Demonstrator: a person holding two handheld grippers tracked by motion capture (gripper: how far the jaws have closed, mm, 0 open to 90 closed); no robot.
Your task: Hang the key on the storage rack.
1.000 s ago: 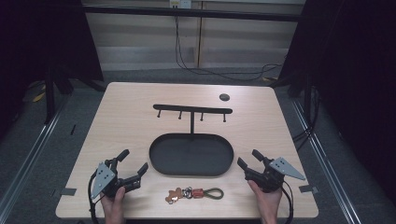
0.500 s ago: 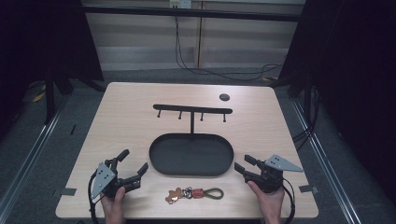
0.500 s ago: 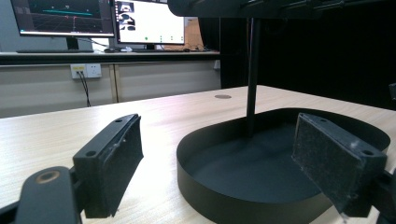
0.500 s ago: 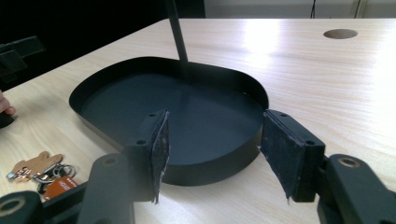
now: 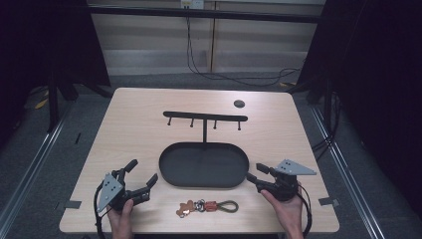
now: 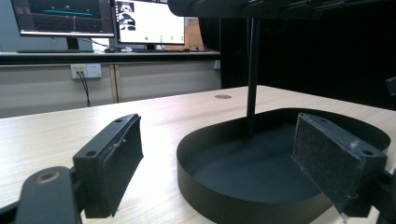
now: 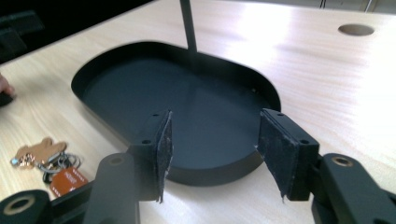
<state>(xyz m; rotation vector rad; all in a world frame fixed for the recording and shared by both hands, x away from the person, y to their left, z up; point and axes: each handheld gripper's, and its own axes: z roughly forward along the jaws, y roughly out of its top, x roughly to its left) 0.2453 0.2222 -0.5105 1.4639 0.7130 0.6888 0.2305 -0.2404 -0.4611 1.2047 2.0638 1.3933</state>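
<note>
Two grippers are held apart and empty: left gripper (image 5: 141, 180) fingers spread wide, right gripper (image 5: 252, 172) fingers just narrowed, nothing between. Keychain (image 5: 206, 206) lies between them on the surface, seemingly awaiting pickup.

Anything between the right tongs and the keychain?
Nothing visible. The keychain lies on bare table in front of the tray; the right tongs, jaws apart and just been closing, hold nothing.

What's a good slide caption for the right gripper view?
Open right tongs frame the near rim of the black oval tray, keychain lying beside it on the wooden table.
</note>
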